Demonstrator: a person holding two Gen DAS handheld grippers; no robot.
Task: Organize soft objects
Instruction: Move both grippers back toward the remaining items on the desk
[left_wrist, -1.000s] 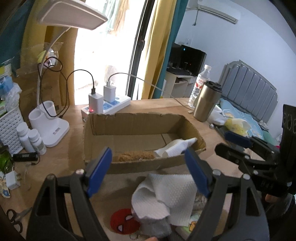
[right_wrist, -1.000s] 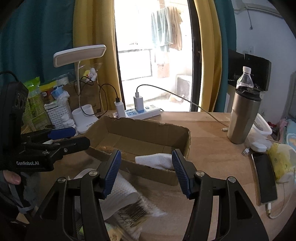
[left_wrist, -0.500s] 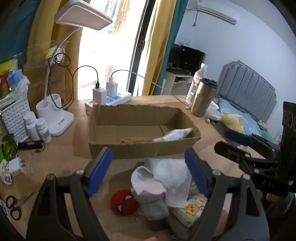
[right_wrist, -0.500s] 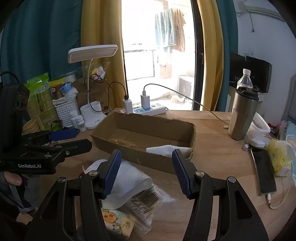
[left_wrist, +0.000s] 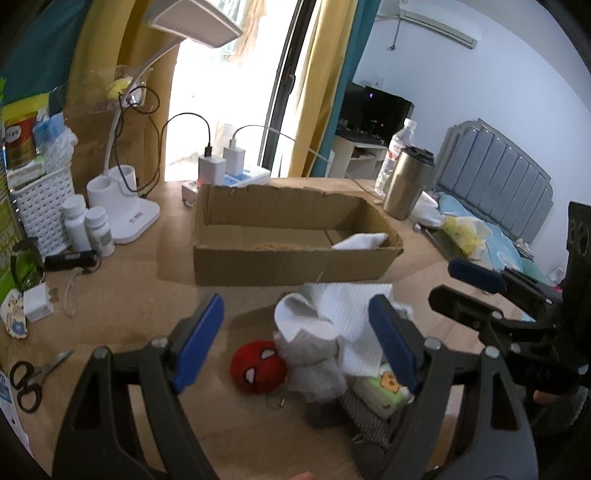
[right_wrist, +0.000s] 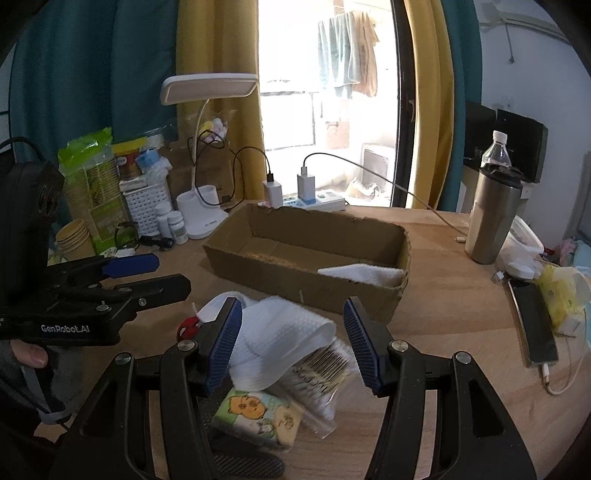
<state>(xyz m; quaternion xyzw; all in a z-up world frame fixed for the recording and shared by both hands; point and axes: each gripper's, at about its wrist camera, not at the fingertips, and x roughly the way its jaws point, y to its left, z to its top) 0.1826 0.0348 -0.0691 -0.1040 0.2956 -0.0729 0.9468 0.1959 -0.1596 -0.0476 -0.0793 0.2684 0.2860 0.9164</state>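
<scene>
Two hand-held tongs hover over a cluttered wooden desk as a pile of soft things waits to be sorted into a cardboard box (left_wrist: 295, 266). The left gripper (left_wrist: 295, 343) stands wide open and empty, its blue pads framing the heap just below and ahead of it: a red plush ball (left_wrist: 258, 367) toward its left pad, a grey sock (left_wrist: 314, 369) in the middle, a white waffle cloth (left_wrist: 343, 314) draped toward the right pad. The right gripper (right_wrist: 293, 343) is likewise parted with nothing between its pads; the same white waffle cloth (right_wrist: 280, 339) lies right under its opening, with a tissue pack printed with a cartoon (right_wrist: 255, 413) nearer its base and a clear packet of cotton swabs (right_wrist: 321, 373) beside its right pad. Beyond both sets of tips sits the box, where a folded white cloth (right_wrist: 364, 273) already lies in the right-hand end.

The step in hand appears to be choosing and picking the next piece. Judged from the heap, the waffle cloth on top is the sensible target: come down over a bunched fold, not a flat edge, close fully before lifting, and keep the other tongs clear so the sock beneath is not dragged along. The packet looks slippery and may shift.
</scene>
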